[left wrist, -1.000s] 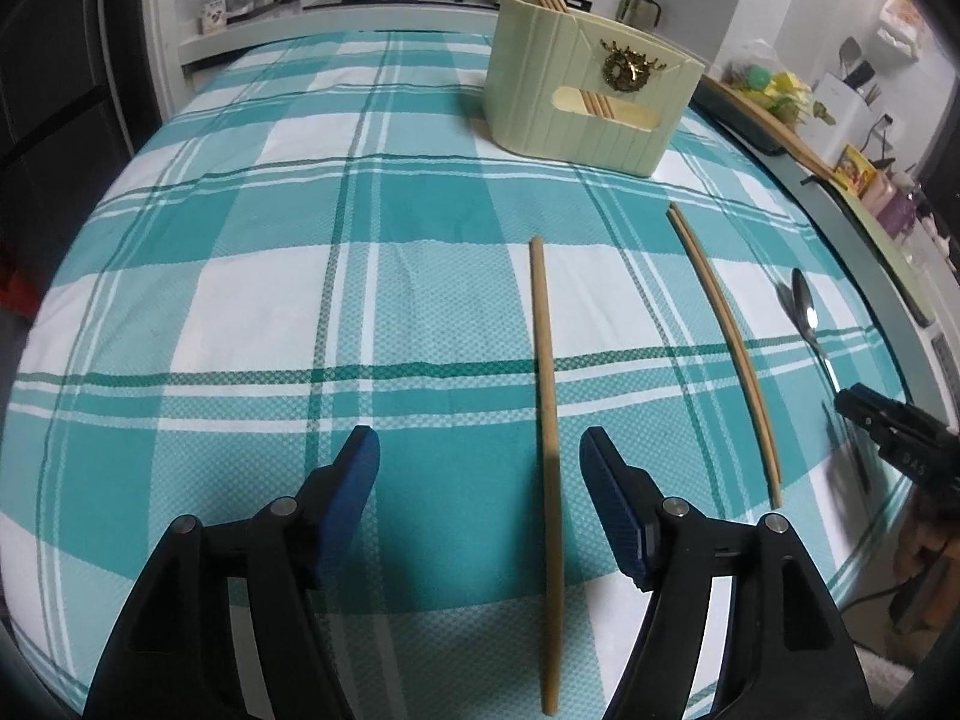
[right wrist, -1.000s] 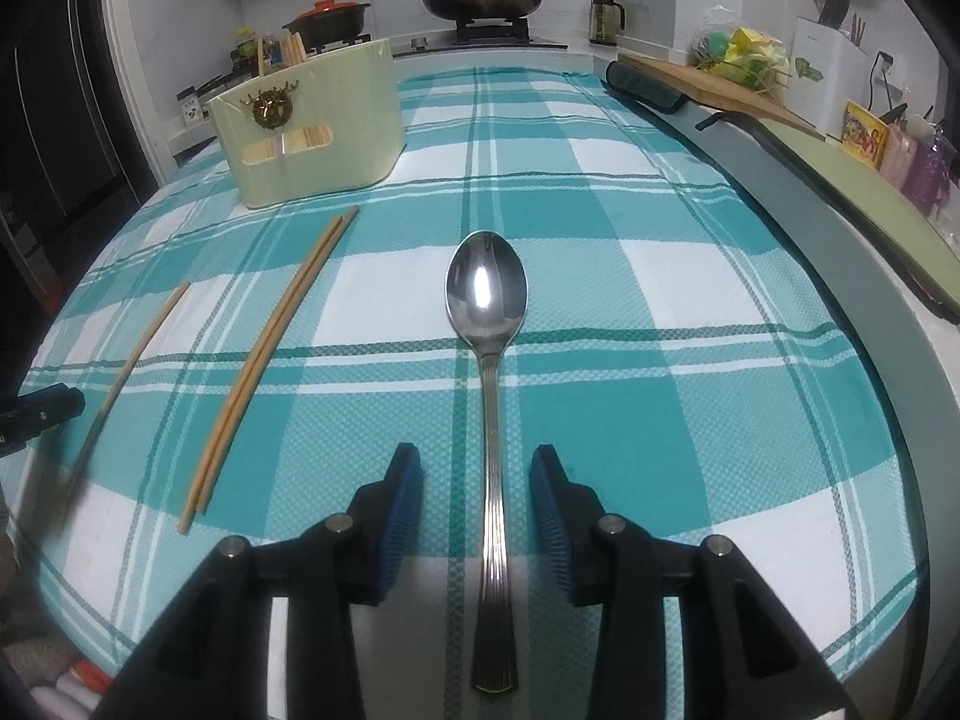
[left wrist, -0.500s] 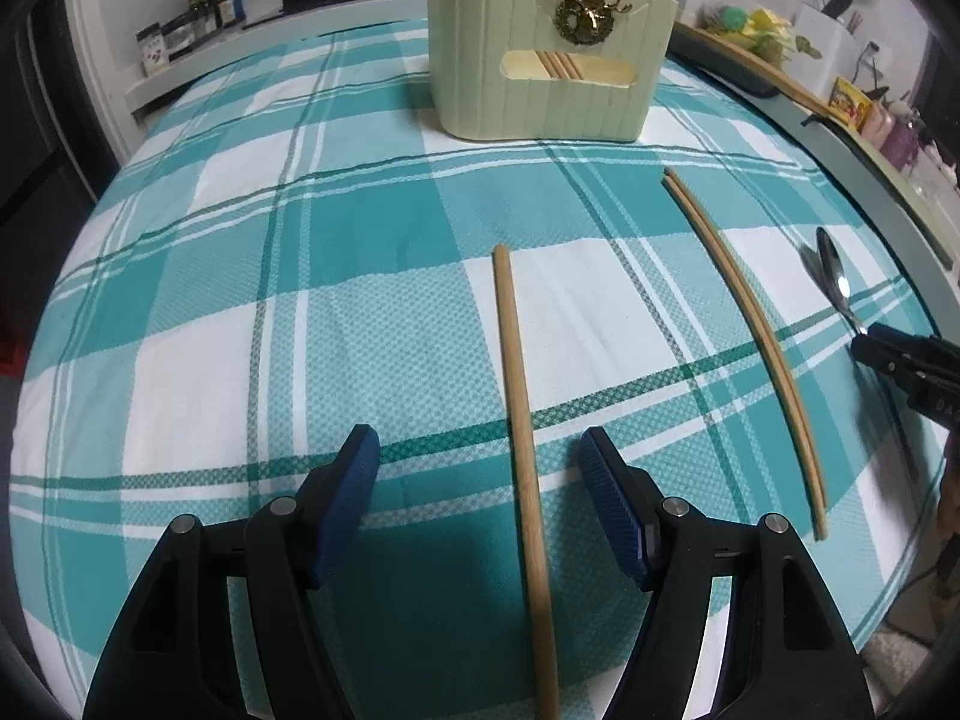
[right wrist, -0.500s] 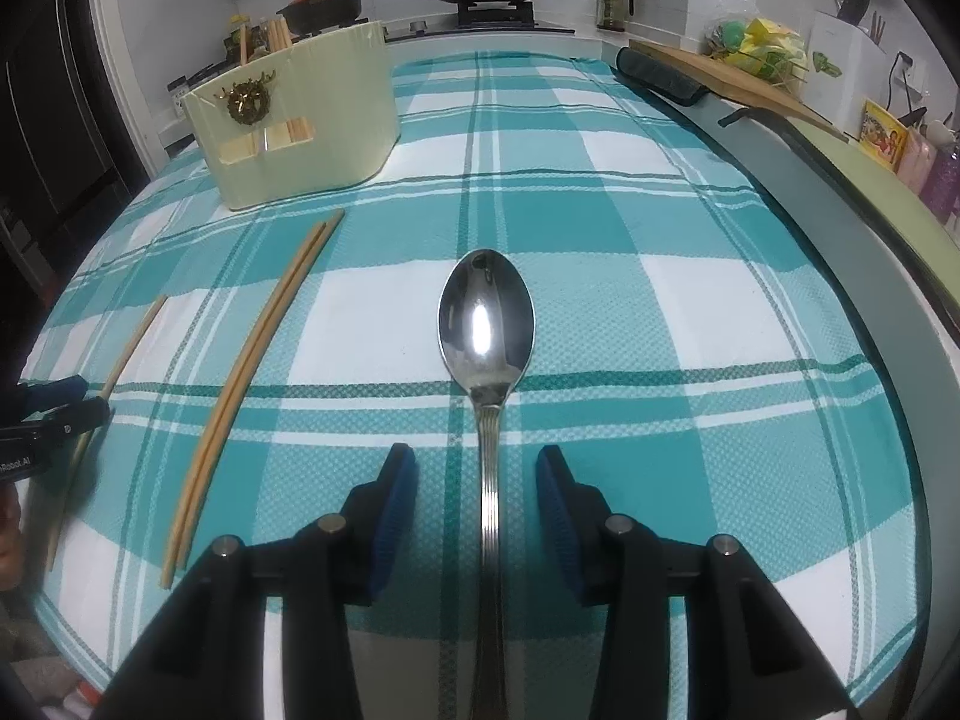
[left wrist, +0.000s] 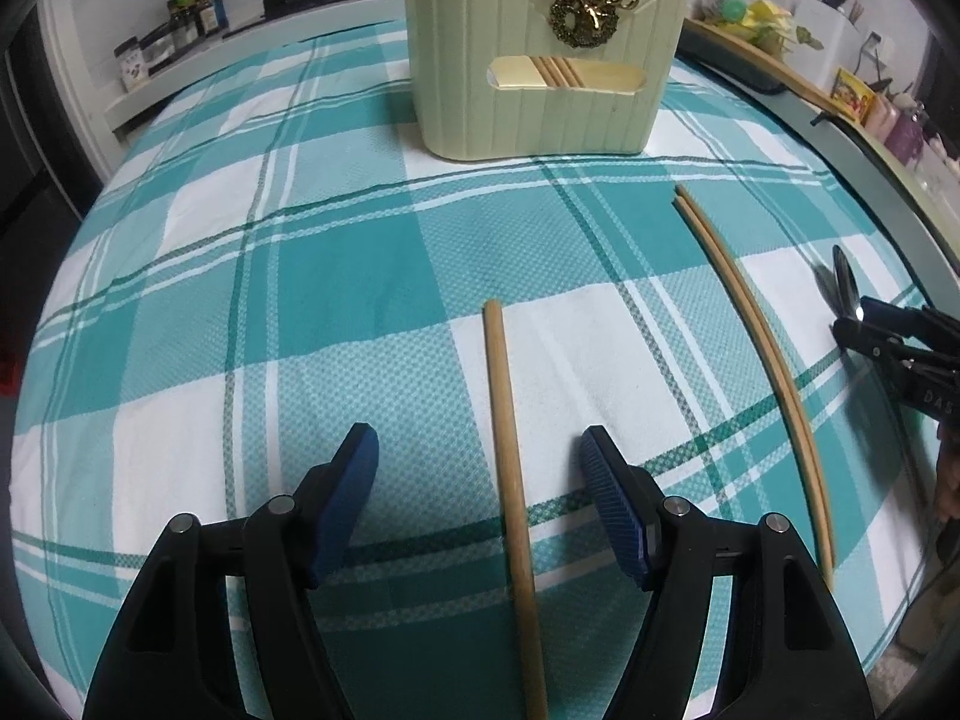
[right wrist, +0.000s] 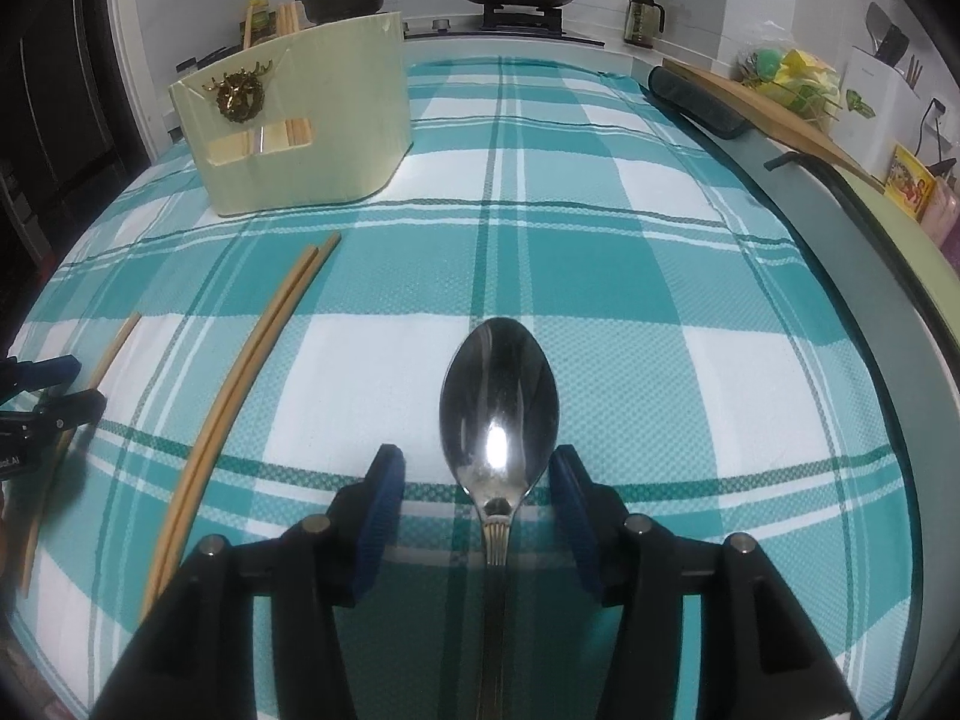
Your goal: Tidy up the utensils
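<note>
Teal-and-white checked tablecloth (left wrist: 336, 276) lies under both of your tools. Your left gripper (left wrist: 480, 498) is spread wide, its blue pads (left wrist: 351, 498) straddling the single round wooden chopstick (left wrist: 510, 474) without touching it. At two o'clock from there lies the pair of wooden chopsticks (left wrist: 756, 354), side by side. At twelve o'clock stands the cream ribbed utensil holder with a gold deer badge (left wrist: 540, 60), more chopsticks inside. Your right gripper (right wrist: 477, 510) is also released, its pads flanking the neck of the shiny steel spoon (right wrist: 498, 414), bowl pointing to twelve o'clock.
</note>
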Motion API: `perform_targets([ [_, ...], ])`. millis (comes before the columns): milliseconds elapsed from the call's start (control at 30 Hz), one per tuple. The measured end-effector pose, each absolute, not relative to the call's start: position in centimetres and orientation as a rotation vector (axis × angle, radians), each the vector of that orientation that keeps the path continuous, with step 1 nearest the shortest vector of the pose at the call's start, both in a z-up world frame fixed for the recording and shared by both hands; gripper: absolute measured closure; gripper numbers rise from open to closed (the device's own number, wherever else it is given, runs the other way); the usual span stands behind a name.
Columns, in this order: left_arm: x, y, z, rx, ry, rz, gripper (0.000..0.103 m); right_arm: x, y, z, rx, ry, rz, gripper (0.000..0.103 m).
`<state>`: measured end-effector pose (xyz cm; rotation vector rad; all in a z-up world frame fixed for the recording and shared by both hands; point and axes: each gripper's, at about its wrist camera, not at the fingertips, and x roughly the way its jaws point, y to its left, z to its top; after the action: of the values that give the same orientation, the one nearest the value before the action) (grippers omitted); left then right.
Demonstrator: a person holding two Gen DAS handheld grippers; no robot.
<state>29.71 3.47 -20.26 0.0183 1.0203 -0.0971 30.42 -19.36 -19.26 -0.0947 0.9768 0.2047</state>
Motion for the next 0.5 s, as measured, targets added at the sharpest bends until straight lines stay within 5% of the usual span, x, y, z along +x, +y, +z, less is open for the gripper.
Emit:
perform_targets([
  [267,31.8,2.8,-20.0,0.035,1.021,-0.128,0.054,32.2,-19.1,-19.3,-0.111,0.971,0.226,0.05],
  [367,32.1,2.7,-19.9,0.032,1.02,-0.136,0.071,33.3,-19.0,-19.2,-0.112,0.97,0.229,0.053],
  [433,32.1,2.6,-19.9,0.026,1.013,-0.144,0.094,33.6,-18.8,-19.1,-0.124,0.971,0.226,0.062],
  [500,32.1,2.7,-19.9,0.008,1.005,-0.142,0.097,33.7,-19.0,-19.1,-0.11,0.971,0.233,0.062],
])
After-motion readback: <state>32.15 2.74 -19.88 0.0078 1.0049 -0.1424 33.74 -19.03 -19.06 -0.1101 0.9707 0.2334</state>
